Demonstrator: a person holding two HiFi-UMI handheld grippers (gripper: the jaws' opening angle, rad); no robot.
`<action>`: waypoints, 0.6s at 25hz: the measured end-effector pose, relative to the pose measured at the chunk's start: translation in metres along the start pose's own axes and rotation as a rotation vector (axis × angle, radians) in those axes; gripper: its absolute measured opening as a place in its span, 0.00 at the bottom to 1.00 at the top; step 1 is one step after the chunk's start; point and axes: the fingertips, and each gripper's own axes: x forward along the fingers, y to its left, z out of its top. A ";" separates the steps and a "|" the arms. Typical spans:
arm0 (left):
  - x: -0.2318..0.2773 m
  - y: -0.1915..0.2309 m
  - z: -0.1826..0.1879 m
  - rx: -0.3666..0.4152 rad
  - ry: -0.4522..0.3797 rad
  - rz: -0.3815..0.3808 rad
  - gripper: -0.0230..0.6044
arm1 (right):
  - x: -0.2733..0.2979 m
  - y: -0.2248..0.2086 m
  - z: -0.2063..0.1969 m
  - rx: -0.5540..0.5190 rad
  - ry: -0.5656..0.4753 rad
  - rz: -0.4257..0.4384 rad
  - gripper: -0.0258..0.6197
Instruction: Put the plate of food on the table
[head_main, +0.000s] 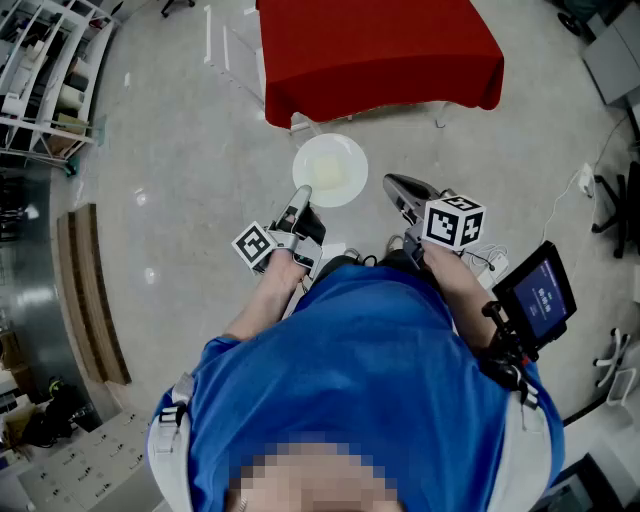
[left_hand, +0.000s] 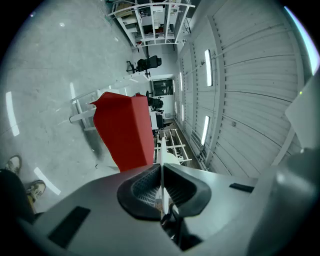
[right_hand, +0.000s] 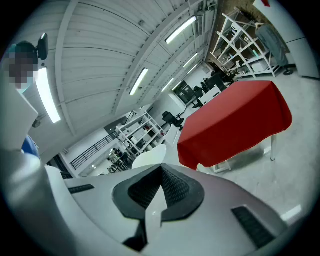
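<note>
Head view, nearest: a person in a blue shirt (head_main: 370, 370) holds both grippers out ahead, and a small dark screen (head_main: 540, 292) on a mount sits by the right arm; its pale lettering is too small to read. Each gripper carries a cube with black-and-white square markers (head_main: 453, 222), with no words on them.

The left gripper (head_main: 303, 192) is clenched on the near-left rim of the round white plate (head_main: 350, 150). In the left gripper view the rim runs edge-on between the ribbed black pads (left_hand: 145, 187), which press it from both sides. A pale yellowish portion of food (head_main: 325, 177) lies on the plate, which hangs over the grey concrete floor (head_main: 180, 180), just short of the table.

The right gripper (head_main: 393, 183) is just right of the plate and apart from it. The right gripper view shows its jaws closed together with nothing between them.

Farther off stands the table under a red cloth (head_main: 380, 45). White metal shelving (head_main: 45, 70) fills the far left corner. No brand or label can be read anywhere.
</note>
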 end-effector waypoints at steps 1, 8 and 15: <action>0.001 -0.001 -0.001 -0.006 -0.003 -0.003 0.07 | 0.000 0.000 0.000 0.000 0.002 0.001 0.04; 0.000 0.002 -0.003 0.000 -0.009 0.002 0.07 | 0.000 -0.002 0.001 0.006 -0.003 0.004 0.04; 0.007 0.002 -0.005 -0.011 -0.011 -0.007 0.07 | -0.002 -0.007 0.005 0.008 -0.027 -0.011 0.04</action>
